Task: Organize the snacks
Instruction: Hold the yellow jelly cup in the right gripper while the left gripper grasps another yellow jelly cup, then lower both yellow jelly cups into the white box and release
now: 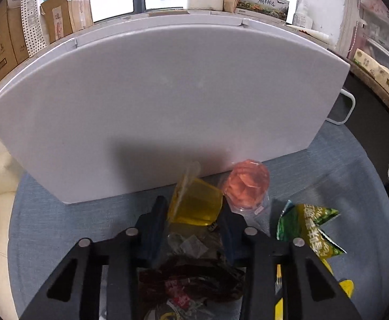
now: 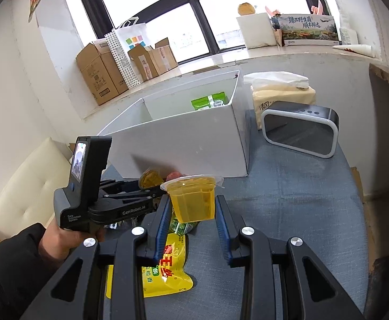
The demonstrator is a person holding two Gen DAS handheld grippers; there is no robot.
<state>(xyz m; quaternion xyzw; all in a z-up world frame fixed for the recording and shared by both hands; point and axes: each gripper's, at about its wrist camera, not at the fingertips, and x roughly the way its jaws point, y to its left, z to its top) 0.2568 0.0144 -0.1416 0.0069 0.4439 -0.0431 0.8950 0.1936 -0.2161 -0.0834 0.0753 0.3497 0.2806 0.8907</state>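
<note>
Two jelly cups clamped, one white box waiting

Both tongs had a grip when this was caught. The right tongs (image 2: 193,204) were clenched on a yellow jelly cup (image 2: 193,200), held upright with its foil lid level. My guess is that was to keep it from tipping on its way to the white box (image 2: 183,138) just behind it in the middle of the frame. That box was plain smooth card with a divider, and a green packet (image 2: 207,101) already sat in its far compartment.

The left tongs (image 1: 194,208) were clenched on a second yellow jelly cup (image 1: 195,204), this one tipped on its side with the lid (image 1: 185,184) facing left. It looked like it was grabbed where it lay, low on the desk (image 1: 341,160). Both cups were clear, slightly tapered plastic, so the blue ribbed pads gripped the flat walls well enough.

Touching that cup on its right lay a pink jelly cup (image 1: 247,186), round and see-through. Lower right sat a crinkly green-and-yellow packet (image 1: 312,229), and under the tongs a dark wrapper (image 1: 194,274) I couldn't really read. From the right wrist view, a glossy yellow pouch (image 2: 165,266) lay flat on the blue-grey woven desk cover. A hand (image 2: 69,236) held the left tool at lower left.
</note>
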